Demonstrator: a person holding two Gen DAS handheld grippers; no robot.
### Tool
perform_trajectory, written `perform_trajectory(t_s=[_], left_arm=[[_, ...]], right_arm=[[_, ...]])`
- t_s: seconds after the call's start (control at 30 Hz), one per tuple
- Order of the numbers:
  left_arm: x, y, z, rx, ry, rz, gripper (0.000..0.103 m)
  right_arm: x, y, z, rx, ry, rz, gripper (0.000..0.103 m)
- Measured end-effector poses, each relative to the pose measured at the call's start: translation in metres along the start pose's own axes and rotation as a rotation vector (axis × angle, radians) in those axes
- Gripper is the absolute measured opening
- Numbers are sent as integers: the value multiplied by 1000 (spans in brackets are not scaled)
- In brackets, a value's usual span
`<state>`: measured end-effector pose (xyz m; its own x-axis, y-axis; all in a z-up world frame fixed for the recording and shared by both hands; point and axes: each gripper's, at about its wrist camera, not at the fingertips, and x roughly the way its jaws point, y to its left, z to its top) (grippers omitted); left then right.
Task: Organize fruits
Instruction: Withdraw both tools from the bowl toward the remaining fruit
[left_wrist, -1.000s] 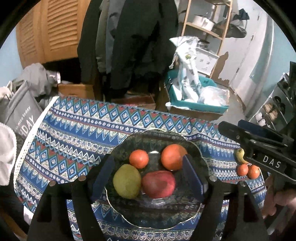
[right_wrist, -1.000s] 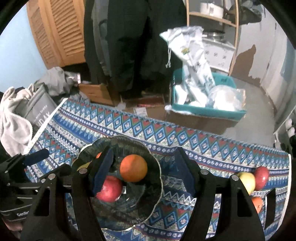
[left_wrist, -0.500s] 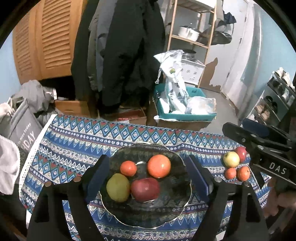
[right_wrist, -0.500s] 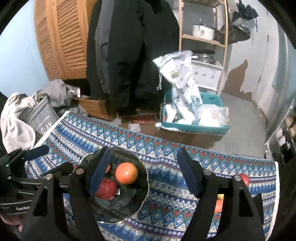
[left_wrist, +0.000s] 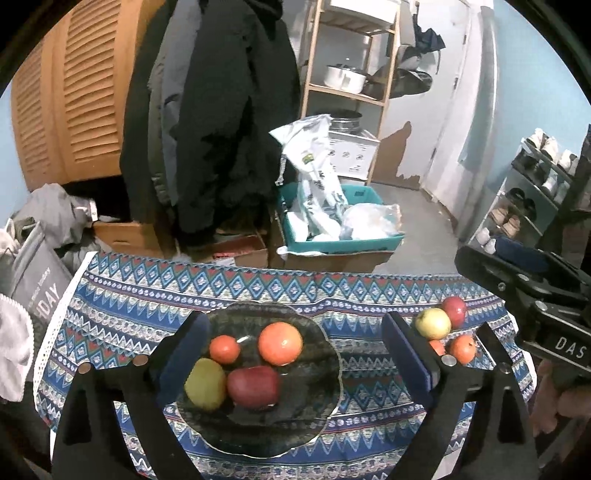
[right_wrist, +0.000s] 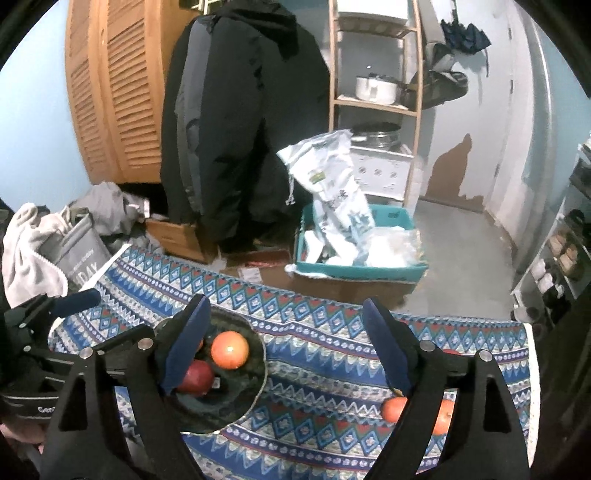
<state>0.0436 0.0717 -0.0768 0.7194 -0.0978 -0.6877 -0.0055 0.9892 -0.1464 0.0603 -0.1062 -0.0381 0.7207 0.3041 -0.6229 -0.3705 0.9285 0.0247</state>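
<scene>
A dark glass plate (left_wrist: 317, 406) sits on the patterned blue cloth (left_wrist: 129, 314). It holds an orange (left_wrist: 280, 342), a small tangerine (left_wrist: 224, 349), a yellow-green pear (left_wrist: 205, 384) and a red apple (left_wrist: 253, 386). My left gripper (left_wrist: 295, 354) is open and empty, raised above the plate. At the cloth's right end lie a yellow apple (left_wrist: 433, 323), a red apple (left_wrist: 454, 309) and two small oranges (left_wrist: 461, 348). My right gripper (right_wrist: 284, 347) is open and empty, high above the cloth between the plate (right_wrist: 255, 373) and the loose oranges (right_wrist: 393, 409).
Beyond the table are a teal crate of bags (left_wrist: 332, 236), cardboard boxes (left_wrist: 125, 232), hanging dark coats (left_wrist: 221, 110), a wooden shelf (left_wrist: 351, 92) and a shoe rack (left_wrist: 535, 192). A grey bag and clothes (left_wrist: 37, 273) sit at the left.
Both grippers have pulled up and back from the plate, so the fruit looks smaller and more of the room and the loose fruit at the right shows. Both stayed open.
</scene>
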Motion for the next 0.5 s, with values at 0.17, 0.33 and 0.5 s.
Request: perform_trajectory(t_s=[0.17, 0.33, 0.5], left_arm=[[-2, -19, 3, 21, -3, -20, 99], [-3, -43, 3, 57, -2, -42, 99], [-4, -63, 4, 82, 0, -64, 99]], right_arm=[[-13, -17, -4, 16, -14, -19, 85], [-26, -36, -11, 37, -25, -50, 85], [-38, -58, -17, 61, -35, -86, 85]])
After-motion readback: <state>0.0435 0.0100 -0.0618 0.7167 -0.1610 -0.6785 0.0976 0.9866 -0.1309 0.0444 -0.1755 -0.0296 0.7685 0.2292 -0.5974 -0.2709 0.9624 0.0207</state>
